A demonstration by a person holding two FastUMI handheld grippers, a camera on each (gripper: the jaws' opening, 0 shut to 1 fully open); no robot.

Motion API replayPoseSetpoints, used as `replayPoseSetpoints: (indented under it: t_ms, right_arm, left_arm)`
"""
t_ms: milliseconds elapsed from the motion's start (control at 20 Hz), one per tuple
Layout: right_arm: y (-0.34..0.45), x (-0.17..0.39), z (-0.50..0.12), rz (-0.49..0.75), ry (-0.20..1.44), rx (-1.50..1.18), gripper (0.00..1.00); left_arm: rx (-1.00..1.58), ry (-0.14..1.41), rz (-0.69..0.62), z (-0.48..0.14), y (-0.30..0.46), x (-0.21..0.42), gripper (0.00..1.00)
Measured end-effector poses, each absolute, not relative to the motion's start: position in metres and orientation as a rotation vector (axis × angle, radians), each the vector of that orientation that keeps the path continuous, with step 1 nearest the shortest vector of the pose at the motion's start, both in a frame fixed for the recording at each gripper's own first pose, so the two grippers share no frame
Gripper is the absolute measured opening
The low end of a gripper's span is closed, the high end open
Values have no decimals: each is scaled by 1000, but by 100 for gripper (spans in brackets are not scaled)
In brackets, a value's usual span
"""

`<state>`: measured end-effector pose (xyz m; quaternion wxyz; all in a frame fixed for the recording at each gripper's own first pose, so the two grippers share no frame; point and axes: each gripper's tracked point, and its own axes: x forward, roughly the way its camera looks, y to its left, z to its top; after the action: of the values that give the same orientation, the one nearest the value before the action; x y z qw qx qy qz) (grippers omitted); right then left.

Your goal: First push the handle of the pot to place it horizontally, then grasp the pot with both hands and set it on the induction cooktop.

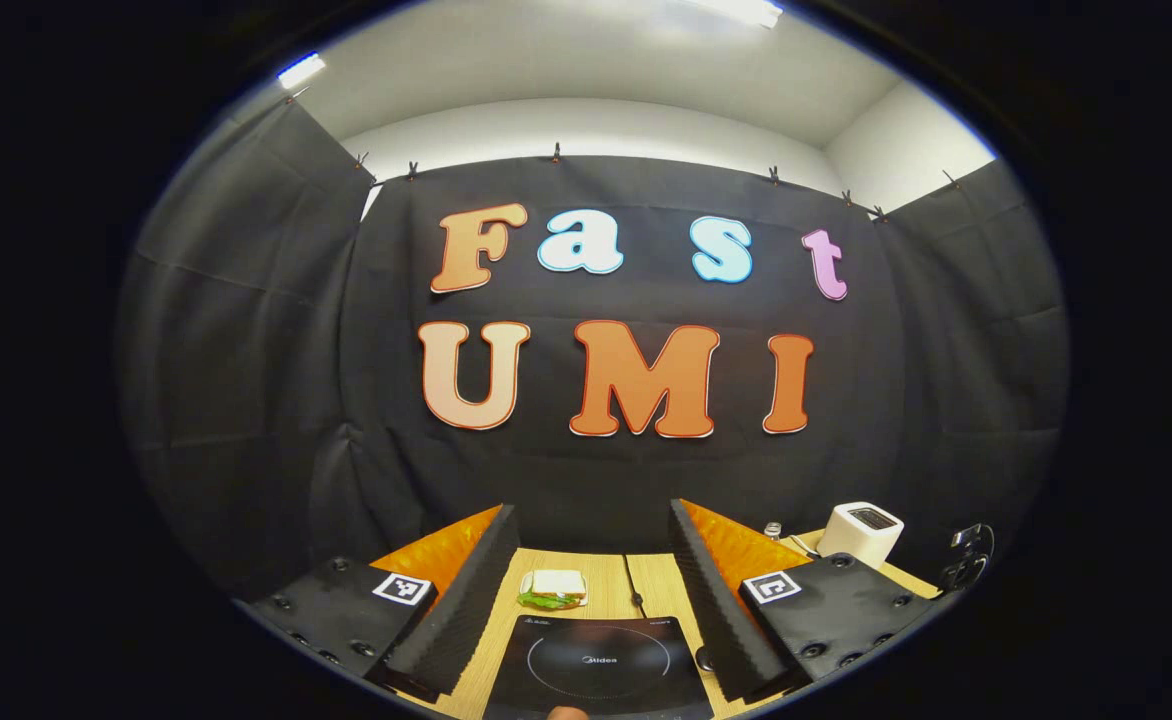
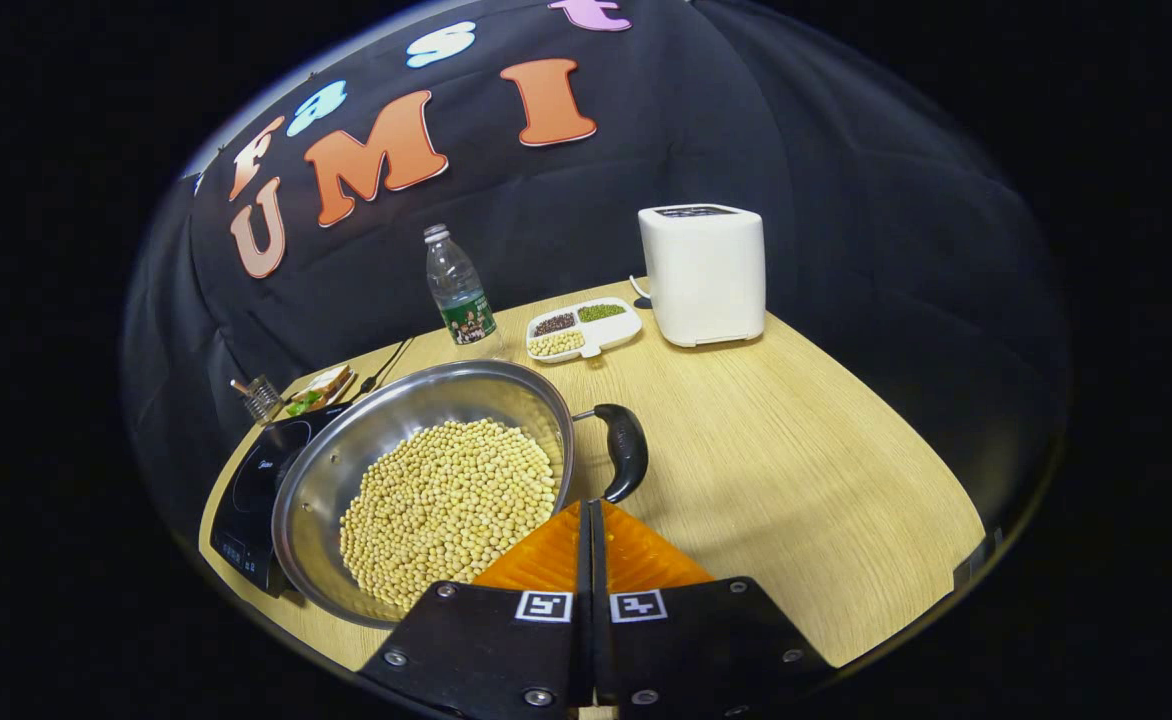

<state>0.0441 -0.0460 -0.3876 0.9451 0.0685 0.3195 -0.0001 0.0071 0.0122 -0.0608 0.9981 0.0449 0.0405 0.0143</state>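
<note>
Wooden table [image 2: 796, 450] bears cooktop [image 2: 251, 490], pot [image 2: 426, 480], toaster [image 2: 703, 272], bottle [image 2: 458, 290].

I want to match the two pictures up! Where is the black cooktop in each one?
Left gripper view: the induction cooktop lies bottom centre, between the open fingers.
Right gripper view: the cooktop is at lower left, partly behind the pot.
Shared landmark: the white toaster.

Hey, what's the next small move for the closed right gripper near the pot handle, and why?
Probably nudge the right gripper, fingers shut together, against the black curved pot handle just ahead. The handle isn't yet horizontal, and the steel pot of soybeans sits partly off the black induction cooktop.
</note>
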Motion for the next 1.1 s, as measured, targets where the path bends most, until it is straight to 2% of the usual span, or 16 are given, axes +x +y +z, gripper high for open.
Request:
replayPoseSetpoints:
  t_ms: [450, 700, 1100]
  right_arm:
    - [-49, 52, -389, 9, 650, 177, 0]
    - [-65, 57, -398, -48, 663, 126, 0]
    - [-75, 58, -387, -66, 641, 160, 0]
  left_arm:
    - [105, 55, 13, -51, -1, 2, 98]
    - [114, 54, 8, -53, -7, -2, 98]
    - [105, 83, -3, -68, -18, 0, 98]
